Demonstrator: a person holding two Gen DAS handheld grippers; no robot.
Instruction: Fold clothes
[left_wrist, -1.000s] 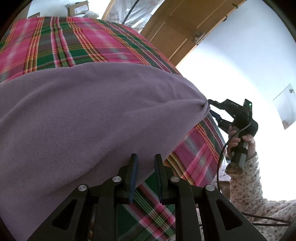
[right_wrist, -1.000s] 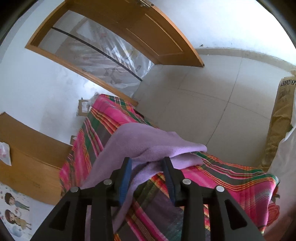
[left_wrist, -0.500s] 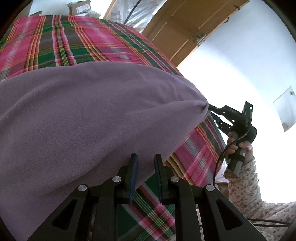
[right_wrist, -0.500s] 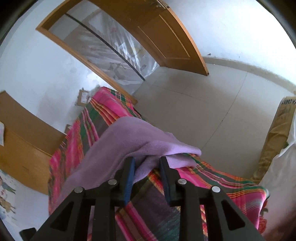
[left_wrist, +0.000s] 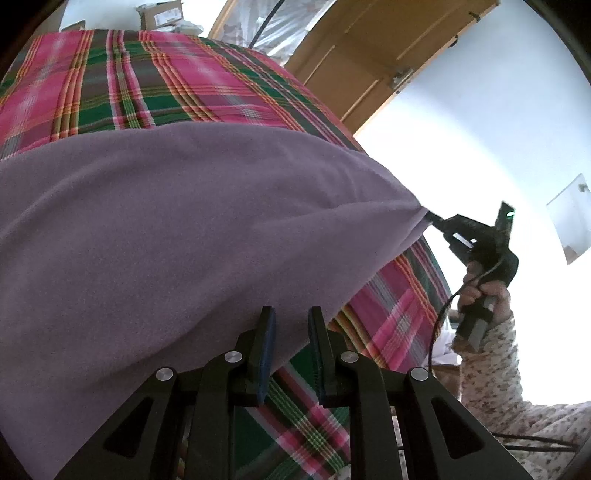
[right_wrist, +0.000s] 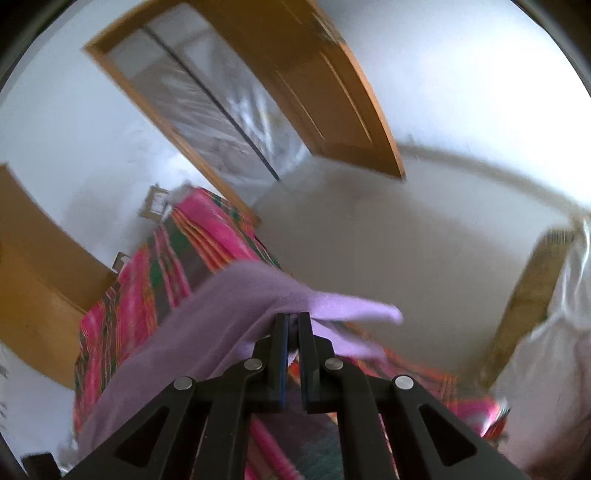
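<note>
The right gripper (right_wrist: 292, 325) has just closed its jaws on the fleece (left_wrist: 177, 221) corner at 3 o'clock; left gripper (left_wrist: 290, 325) jaws spread, ungripped.

Plaid-covered bed (left_wrist: 207, 92), purple fleece garment (left_wrist: 166, 229) on it

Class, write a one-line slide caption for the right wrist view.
Right gripper clamps a corner of the purple cloth, lifting it over the plaid bedspread.
</note>
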